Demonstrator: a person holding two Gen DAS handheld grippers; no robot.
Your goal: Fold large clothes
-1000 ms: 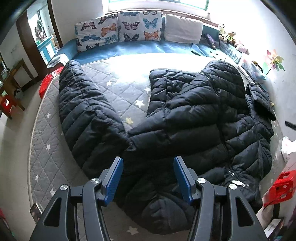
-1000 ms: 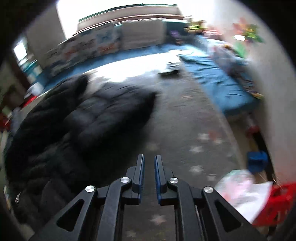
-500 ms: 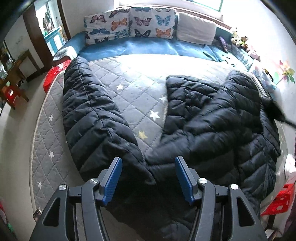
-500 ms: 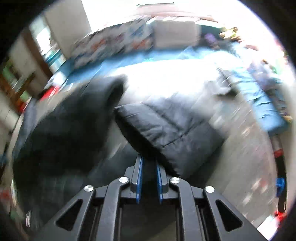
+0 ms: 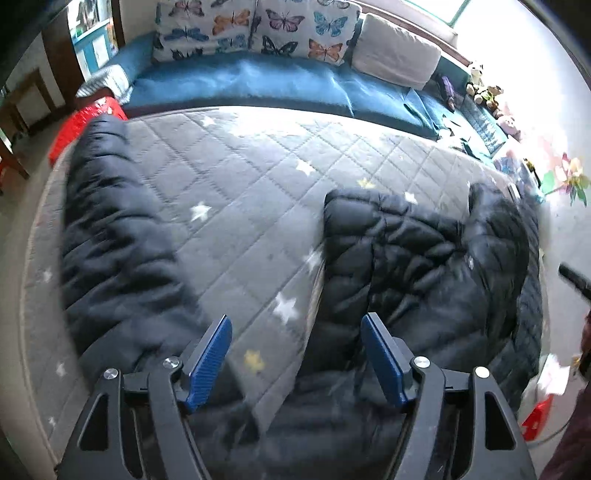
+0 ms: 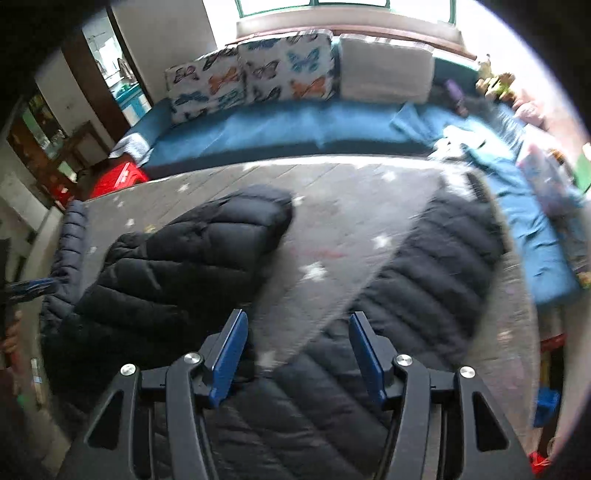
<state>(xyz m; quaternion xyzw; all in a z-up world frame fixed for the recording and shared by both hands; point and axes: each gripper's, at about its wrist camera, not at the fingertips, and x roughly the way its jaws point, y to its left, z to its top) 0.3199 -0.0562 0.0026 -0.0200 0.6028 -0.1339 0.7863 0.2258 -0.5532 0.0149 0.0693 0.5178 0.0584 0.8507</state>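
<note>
The black jacket [image 5: 413, 258] lies spread on the grey starred mat [image 5: 240, 177], sleeves apart. The left gripper [image 5: 297, 354] hangs above the jacket, jaws opening, nothing between them. The right gripper [image 6: 295, 350] hangs above the jacket [image 6: 424, 277], jaws opening, gripping nothing.

The jacket [image 5: 424, 258] lies spread on the mat [image 5: 240, 192], one sleeve [image 5: 110, 236] stretched along the mat's left edge, the body bunched to the right. Behind the mat runs a long cushion [image 5: 258, 85] with pillows [image 5: 258, 29] propped along its back. A crate [image 5: 88, 118] sits off the mat's far left corner. Stuffed toys [image 5: 484, 92] crowd the far right corner
</note>
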